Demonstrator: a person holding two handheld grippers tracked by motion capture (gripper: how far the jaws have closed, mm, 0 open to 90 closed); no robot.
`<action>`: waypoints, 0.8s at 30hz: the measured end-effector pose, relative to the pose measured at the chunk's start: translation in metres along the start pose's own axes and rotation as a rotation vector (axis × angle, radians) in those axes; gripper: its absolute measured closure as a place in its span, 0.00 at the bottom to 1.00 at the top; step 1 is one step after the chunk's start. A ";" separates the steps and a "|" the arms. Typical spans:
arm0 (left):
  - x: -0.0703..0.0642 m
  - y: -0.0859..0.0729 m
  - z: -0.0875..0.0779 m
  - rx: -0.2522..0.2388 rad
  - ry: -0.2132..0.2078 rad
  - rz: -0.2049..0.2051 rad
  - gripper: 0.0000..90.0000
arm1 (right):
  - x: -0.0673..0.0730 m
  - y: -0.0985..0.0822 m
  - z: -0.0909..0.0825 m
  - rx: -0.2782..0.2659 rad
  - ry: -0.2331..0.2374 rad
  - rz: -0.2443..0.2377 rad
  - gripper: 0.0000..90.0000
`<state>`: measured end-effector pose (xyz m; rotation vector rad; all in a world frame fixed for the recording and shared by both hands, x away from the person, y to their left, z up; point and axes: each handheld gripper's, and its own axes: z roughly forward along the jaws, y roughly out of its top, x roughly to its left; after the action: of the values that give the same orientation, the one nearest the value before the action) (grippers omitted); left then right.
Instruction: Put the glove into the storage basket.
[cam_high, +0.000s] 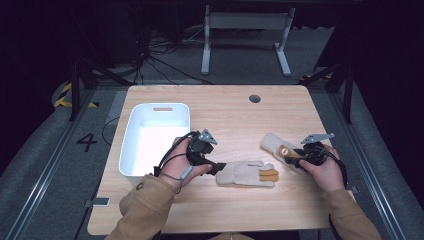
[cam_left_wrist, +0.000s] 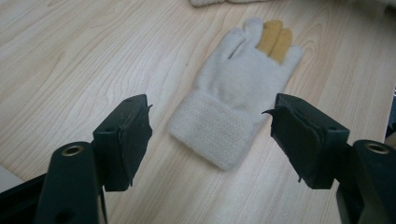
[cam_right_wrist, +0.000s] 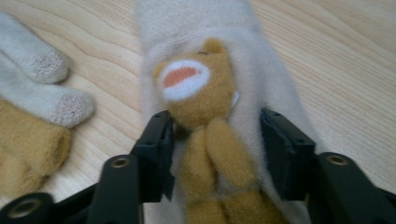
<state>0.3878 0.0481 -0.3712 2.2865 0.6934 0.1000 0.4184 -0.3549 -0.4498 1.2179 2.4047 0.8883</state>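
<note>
Two gloves: both cream knit, lying on the worktop (cam_high: 210, 210) in the lower middle and lower right of the high view; the white bin (cam_high: 131, 150) sits at the left.

Plain glove: the plain glove (cam_left_wrist: 233, 100) lies flat, cuff toward the left gripper (cam_left_wrist: 210, 135), its two mustard fingers pointing to the top of the left gripper view.

Left jaws: wide apart, one on each side of the cuff and clear of it; nothing is held.

Bear glove: the bear glove (cam_right_wrist: 205, 93) lies lengthwise between the jaws of the right gripper (cam_right_wrist: 217, 149), centre of the right gripper view, with its mustard bear patch facing up.

Right jaws: partly closed, the pads against the knit on both sides; it looks like a grip on the glove, though how firm it is I cannot tell.

Step in hand, as I judge it: securing a glove in each gripper, probably for the bin.

Doing it well, right: take the whole folded thickness, not just the bear patch, so the knit does not slide out when lifted.

Doing it well, left: lower until both pads straddle the thick cuff, then close squarely; the cuff is the sturdiest place to pinch.

Risk: a shallow pinch may drag the soft wool across the worktop instead of lifting it.
</note>
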 end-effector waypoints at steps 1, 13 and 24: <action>0.000 0.000 0.000 0.000 0.000 0.000 0.32 | 0.001 0.001 -0.001 0.008 0.010 -0.002 0.68; -0.001 0.000 -0.001 -0.002 -0.001 0.001 0.32 | 0.009 0.005 -0.009 0.007 -0.003 -0.039 0.82; -0.001 0.000 -0.001 -0.003 0.004 0.005 0.32 | 0.018 0.018 -0.029 -0.053 -0.007 -0.079 0.82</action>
<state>0.3869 0.0482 -0.3698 2.2852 0.6894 0.1078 0.4041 -0.3436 -0.4157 1.0974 2.3904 0.9156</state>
